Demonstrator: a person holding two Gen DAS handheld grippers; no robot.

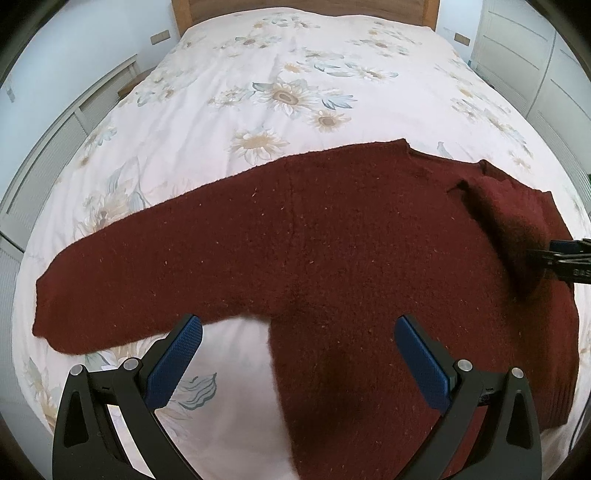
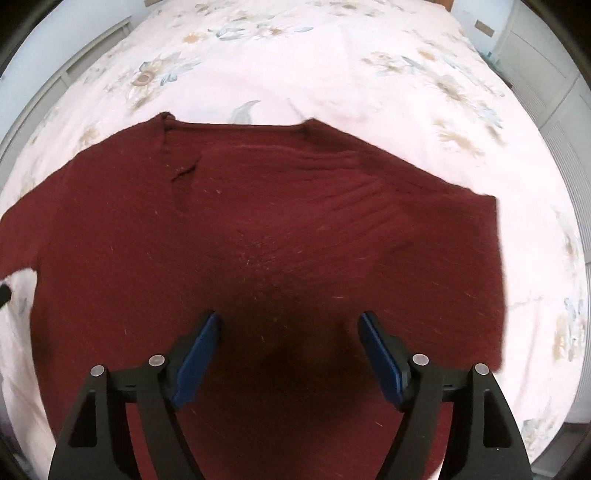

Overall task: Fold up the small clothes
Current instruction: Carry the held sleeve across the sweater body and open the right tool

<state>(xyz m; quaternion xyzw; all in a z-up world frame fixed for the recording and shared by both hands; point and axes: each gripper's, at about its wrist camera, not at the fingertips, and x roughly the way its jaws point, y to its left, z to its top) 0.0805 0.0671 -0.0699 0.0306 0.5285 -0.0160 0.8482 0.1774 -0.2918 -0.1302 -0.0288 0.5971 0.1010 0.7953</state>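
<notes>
Jaws of both grippers spread, empty; sweater (image 1: 314, 236) lies crosswise, neckline toward headboard (image 1: 306, 9).

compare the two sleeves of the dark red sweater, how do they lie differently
The left sleeve is stretched out flat on the floral bedspread, away from the sweater body. The right sleeve is folded in across the body and lies on top of it. So the left sleeve rests on the bedding, the right sleeve on knit. Both are the same dark red knit.
</notes>
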